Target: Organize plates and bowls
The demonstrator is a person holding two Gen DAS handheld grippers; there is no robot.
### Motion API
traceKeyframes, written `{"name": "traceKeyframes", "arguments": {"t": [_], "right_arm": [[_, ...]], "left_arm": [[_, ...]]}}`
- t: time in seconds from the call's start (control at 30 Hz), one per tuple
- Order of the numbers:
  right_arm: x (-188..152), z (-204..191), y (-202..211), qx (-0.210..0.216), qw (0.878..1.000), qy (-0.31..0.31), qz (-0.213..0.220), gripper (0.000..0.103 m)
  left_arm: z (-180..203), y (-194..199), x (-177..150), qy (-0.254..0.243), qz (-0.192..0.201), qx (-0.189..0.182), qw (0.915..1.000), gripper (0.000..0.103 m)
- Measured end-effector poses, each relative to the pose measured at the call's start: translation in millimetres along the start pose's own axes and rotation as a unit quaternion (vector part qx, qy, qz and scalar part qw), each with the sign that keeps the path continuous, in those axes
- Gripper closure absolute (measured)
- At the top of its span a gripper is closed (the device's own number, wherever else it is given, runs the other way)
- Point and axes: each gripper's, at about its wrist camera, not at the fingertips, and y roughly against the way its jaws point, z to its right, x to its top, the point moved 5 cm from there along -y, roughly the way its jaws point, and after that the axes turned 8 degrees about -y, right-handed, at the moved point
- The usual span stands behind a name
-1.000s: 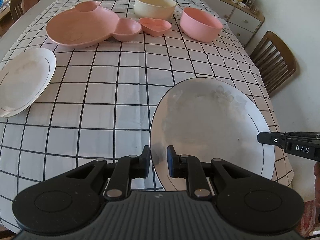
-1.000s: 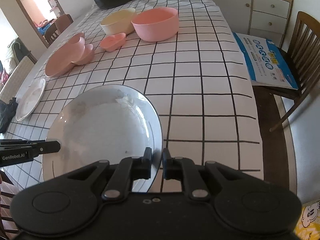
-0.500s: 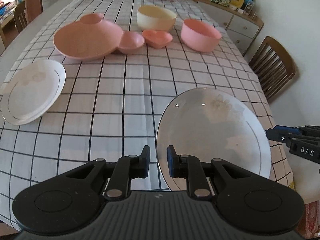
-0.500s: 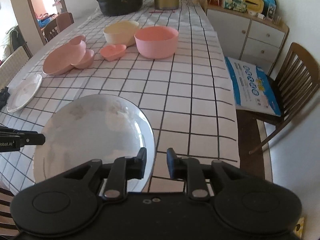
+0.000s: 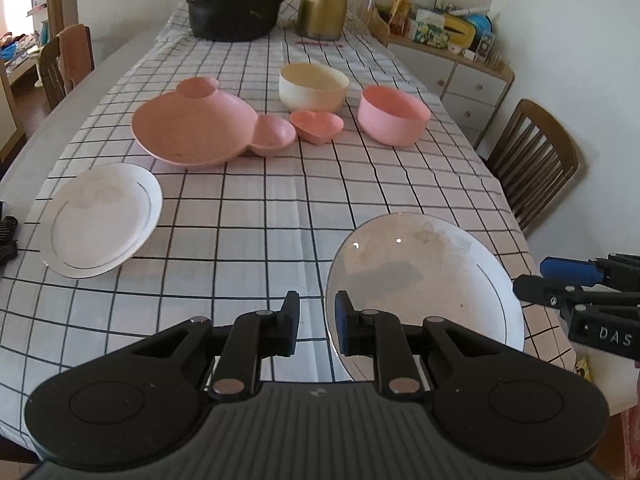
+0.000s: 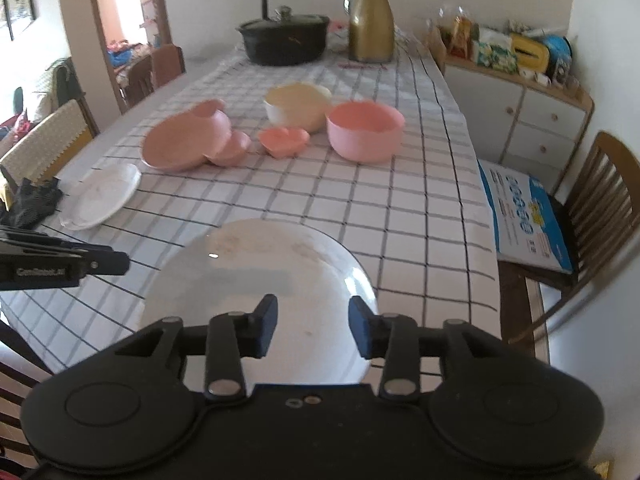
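A large white plate lies at the near right corner of the checked table; it also shows in the right wrist view. My left gripper is open beside the plate's left rim, its right finger at the rim. My right gripper is open and empty, pulled back above the plate's near edge. A second white plate lies at the left. A pink mouse-shaped dish, a pink heart dish, a cream bowl and a pink bowl stand farther back.
A black pot and a gold jug stand at the far end of the table. Wooden chairs stand at the right and far left. A white cabinet stands by the right wall. A black object lies at the table's left edge.
Both grippers have opened and drawn back and upward from the large white plate, which now rests on the table. The right gripper opened wider.
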Motion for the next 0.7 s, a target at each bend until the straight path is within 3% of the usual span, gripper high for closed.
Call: {"name": "traceKeyframes", "arguments": {"t": [0.07, 0.2, 0.23, 0.47, 0.53, 0.7], "right_arm": [[2, -9, 5, 0.01, 1.0, -0.001, 0.007, 0.057], [7, -30, 14, 0.023, 0.999, 0.008, 0.024, 0.042], [7, -35, 15, 0.027, 0.999, 0.011, 0.026, 0.04], [18, -76, 18, 0.052, 0.997, 0.036, 0.05, 0.016], [22, -88, 18, 0.058, 0.995, 0.043, 0.063, 0.001], [34, -120, 9, 0.076, 0.993, 0.057, 0.077, 0.001]], "left_arm": [[-5, 7, -1, 0.006, 0.007, 0.003, 1.0, 0.077], [-21, 25, -2, 0.026, 0.038, 0.014, 0.9988, 0.033], [-26, 31, -2, 0.031, 0.05, 0.021, 0.998, 0.029], [-62, 53, -10, 0.055, 0.065, 0.054, 0.9949, 0.026], [-74, 60, -12, 0.056, 0.073, 0.07, 0.9933, 0.022], [-106, 72, -13, 0.06, 0.088, 0.102, 0.989, 0.02]]}}
